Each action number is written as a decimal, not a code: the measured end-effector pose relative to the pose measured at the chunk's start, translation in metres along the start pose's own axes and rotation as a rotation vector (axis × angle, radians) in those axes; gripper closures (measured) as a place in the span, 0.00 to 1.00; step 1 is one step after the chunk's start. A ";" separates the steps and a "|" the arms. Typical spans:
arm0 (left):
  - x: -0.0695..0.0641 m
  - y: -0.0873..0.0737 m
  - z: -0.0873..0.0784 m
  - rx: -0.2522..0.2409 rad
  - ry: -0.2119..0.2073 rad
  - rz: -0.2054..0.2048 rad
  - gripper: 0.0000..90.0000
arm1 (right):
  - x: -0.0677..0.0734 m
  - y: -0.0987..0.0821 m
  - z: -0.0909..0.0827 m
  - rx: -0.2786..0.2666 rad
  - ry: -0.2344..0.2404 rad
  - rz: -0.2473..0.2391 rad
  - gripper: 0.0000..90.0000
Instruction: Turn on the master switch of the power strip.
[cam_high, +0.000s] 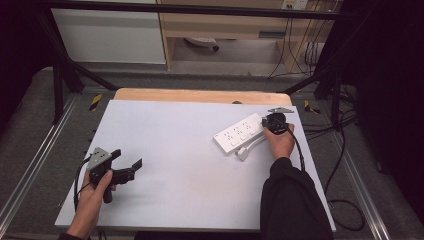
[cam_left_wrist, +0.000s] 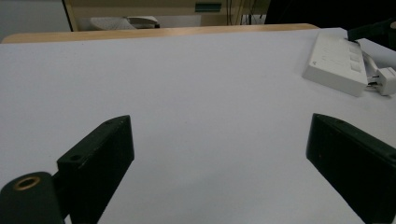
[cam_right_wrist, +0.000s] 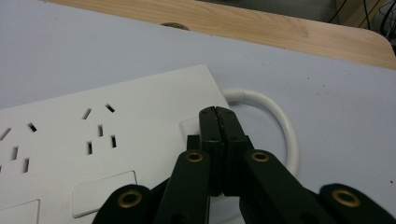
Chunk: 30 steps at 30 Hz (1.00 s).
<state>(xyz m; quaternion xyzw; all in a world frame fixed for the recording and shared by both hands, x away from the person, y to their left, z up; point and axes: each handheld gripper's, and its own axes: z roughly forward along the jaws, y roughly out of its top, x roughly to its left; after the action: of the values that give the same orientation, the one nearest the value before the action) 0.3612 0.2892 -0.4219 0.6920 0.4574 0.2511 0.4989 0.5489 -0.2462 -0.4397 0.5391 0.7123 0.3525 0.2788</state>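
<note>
A white, rectangular plastic power strip (cam_high: 239, 133) lies on the smooth pale desk (cam_high: 180, 165) at about two o'clock, its looped white cable (cam_right_wrist: 275, 116) beside it. The right tongs (cam_right_wrist: 217, 114) are clenched and pressed on the strip's end switch. The left tongs (cam_high: 131, 168) are held released at eight o'clock.

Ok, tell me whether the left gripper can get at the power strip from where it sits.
Probably yes. The left gripper stands open at the near left, and bare table lies between it and the power strip. The right gripper sits shut at the strip's far end, so that end is taken.
</note>
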 end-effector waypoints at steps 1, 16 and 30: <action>0.000 0.000 0.000 0.001 0.001 0.000 0.09 | 0.000 0.000 0.000 0.001 0.000 0.000 1.00; 0.000 0.000 -0.001 0.004 0.002 0.011 0.09 | 0.002 0.001 0.000 0.009 -0.015 0.000 1.00; 0.002 -0.001 -0.002 0.002 0.006 0.007 0.09 | 0.002 0.004 -0.005 -0.019 -0.004 0.038 1.00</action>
<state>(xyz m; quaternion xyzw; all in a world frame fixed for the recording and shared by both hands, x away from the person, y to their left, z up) 0.3600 0.2917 -0.4219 0.6932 0.4568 0.2545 0.4960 0.5464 -0.2449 -0.4335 0.5505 0.6980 0.3636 0.2785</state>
